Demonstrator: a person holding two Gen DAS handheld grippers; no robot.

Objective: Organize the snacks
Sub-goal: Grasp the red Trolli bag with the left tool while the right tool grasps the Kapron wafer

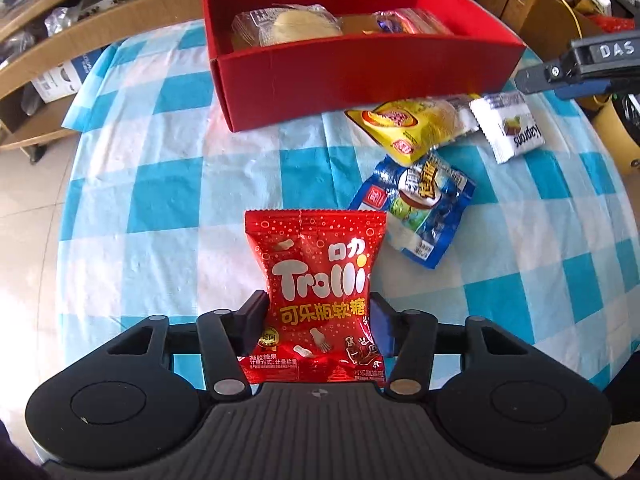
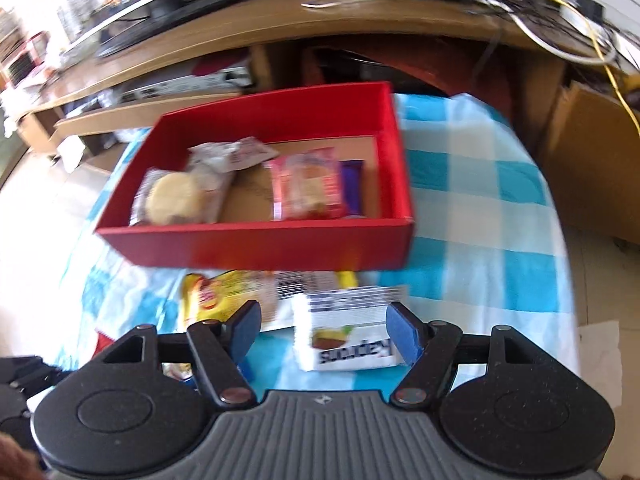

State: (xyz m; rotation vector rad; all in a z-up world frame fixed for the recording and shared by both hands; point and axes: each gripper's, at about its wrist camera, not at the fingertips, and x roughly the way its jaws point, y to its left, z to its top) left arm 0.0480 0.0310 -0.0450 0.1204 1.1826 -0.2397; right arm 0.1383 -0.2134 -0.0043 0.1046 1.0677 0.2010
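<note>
A blue-and-white checked cloth (image 1: pixel 168 152) covers the worktop. Toward twelve o'clock runs a wooden shelf unit (image 2: pixel 280 36) strewn with tangled cables (image 2: pixel 560 20), and perhaps cardboard boxes (image 1: pixel 544 12) at one o'clock.

A blue-checked table (image 1: pixel 168 200) carries a red box (image 1: pixel 360 76), yellow (image 1: pixel 412 128), blue (image 1: pixel 420 208) and white packets (image 1: pixel 512 128).

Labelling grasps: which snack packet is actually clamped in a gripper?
The red Trolli gummy packet, pinched in the left gripper. The white, yellow and blue packets lie loose on the checked cloth.
</note>
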